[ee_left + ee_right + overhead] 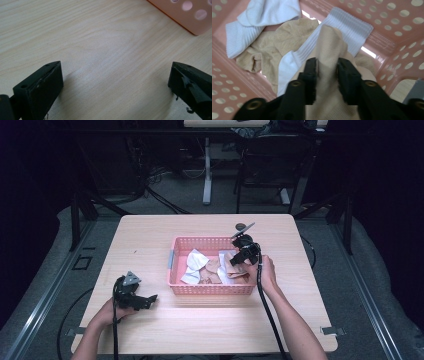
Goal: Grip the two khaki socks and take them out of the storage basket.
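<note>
Counter: pale wood counter [210, 325], dark room behind.
Basket: pink perforated basket [175, 265] mid-counter, holding white socks [262, 15] and beige socks.
Right hand-held gripper [327, 71]: inside the basket at its right end, jaws clamped on a fold of beige sock [328, 45], which lies over a white ribbed sock [348, 30].
Left hand-held gripper [115, 82]: resting on bare counter left of the basket, jaws wide apart, nothing between them.

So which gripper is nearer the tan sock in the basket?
Right. The right gripper is down in the pink basket, its jaws pinching the tan sock. The left gripper rests on the table, outside the basket's front left corner.
</note>
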`<state>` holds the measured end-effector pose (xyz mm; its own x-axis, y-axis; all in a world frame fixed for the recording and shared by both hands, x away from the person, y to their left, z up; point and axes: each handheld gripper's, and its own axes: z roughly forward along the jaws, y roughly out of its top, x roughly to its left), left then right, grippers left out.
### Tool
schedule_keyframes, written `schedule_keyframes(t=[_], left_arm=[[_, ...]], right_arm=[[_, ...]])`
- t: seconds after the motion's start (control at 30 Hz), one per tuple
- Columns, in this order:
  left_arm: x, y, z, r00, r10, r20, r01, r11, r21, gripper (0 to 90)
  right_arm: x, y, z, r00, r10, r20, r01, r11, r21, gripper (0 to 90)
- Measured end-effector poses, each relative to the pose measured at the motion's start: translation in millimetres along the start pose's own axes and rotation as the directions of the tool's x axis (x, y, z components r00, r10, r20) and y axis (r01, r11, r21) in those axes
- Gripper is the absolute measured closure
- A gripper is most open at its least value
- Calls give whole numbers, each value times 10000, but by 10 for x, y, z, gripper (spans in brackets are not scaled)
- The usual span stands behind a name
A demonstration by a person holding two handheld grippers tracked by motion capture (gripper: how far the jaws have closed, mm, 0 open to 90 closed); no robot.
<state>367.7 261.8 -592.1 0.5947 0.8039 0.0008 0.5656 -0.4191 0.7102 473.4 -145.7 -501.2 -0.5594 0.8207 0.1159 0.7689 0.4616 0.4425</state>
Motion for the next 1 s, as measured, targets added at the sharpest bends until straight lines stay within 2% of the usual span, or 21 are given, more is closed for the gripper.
schedule_keyframes(t=[0.07, 0.1, 0.2, 0.4, 0.53, 0.83, 1.0], left_arm=[[1, 0, 0, 10000, 15, 0, -15, 10000, -8, 0], [1, 0, 0, 10000, 15, -1, -15, 10000, -7, 0], [0, 0, 0, 10000, 5, 0, -5, 10000, 4, 0], [1, 0, 0, 10000, 17, 0, -17, 10000, -5, 0], [1, 0, 0, 10000, 19, -1, -19, 10000, -3, 0], [1, 0, 0, 10000, 13, 0, -13, 10000, -9, 0], [0, 0, 1, 10000, 11, -1, -11, 10000, -11, 0]], right_arm=[[-7, -7, -2, 9997, 141, -187, -141, 9999, -26, 802], [-11, -11, -5, 9999, 80, -83, -81, 9998, -164, 818], [-9, -10, -74, 9998, 33, -194, -42, 9989, -463, 841], [18, -6, -232, 9987, -10, -513, -38, 9956, -938, 846], [32, 9, -349, 9983, -109, -565, 40, 9927, -1208, 846], [71, 48, -585, 9982, -417, -420, 350, 9881, -1497, 846], [96, 65, -674, 9980, -433, -471, 350, 9855, -1659, 847]])
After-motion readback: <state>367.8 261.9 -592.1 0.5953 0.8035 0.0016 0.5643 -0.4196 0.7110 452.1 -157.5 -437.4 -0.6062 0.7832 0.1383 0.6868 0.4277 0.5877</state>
